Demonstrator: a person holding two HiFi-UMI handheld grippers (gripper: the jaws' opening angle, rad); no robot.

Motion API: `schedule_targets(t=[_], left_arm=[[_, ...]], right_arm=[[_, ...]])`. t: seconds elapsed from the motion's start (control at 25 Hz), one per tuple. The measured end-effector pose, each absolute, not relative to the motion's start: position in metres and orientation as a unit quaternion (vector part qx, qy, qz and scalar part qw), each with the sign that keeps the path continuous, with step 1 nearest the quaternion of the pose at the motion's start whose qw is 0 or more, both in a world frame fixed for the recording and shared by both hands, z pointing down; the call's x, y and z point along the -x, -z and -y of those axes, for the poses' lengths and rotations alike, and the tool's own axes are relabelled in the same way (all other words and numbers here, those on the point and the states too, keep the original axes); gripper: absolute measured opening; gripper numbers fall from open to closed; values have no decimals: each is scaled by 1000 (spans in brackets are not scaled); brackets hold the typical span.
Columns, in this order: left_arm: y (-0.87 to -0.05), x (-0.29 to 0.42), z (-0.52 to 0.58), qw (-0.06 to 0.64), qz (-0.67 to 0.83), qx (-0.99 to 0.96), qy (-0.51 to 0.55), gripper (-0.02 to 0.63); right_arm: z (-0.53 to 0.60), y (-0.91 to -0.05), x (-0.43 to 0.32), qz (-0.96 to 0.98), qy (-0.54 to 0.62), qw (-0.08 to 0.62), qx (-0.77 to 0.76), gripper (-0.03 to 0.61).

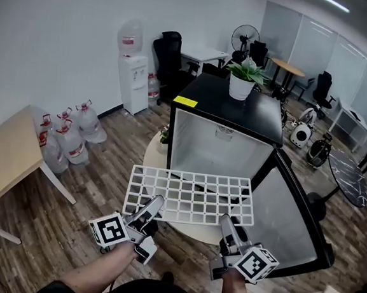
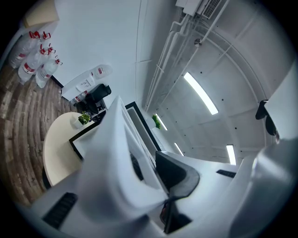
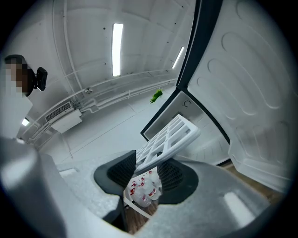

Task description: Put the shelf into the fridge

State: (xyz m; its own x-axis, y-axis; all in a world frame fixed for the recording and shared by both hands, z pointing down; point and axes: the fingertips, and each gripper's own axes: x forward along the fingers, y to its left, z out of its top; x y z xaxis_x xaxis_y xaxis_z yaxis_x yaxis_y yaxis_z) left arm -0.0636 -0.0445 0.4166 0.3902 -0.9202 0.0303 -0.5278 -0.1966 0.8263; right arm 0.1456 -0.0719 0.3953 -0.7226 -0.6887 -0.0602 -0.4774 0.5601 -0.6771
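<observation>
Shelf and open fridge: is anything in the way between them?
No, the stretch is bare. In the head view the shelf has its far edge right at the mouth of the fridge; only the round table shows beneath.

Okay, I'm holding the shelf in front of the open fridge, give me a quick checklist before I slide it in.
1. Door swung wide open: ok.
2. Fridge cavity free of items: ok, nothing seen inside.
3. Left gripper clamped on the shelf at its near edge: ok.
4. Right gripper clamped on that same edge: ok.
5. Shelf centred on the opening: not ok, it sits off to the left.
6. Rails inside to carry it: cannot tell.
</observation>
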Motion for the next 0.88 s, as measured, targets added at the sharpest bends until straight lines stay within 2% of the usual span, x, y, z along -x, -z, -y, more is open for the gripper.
schedule_targets(t=[0.4,0.88], left_arm=[[-390,23,105,458,380,-719,360,78],[-433,28,182,446,378,-783,215,80]], right_arm=[[125,-404,-155,-859,340,160,347,144],[160,-431,-173,-809,345,162,448,146]])
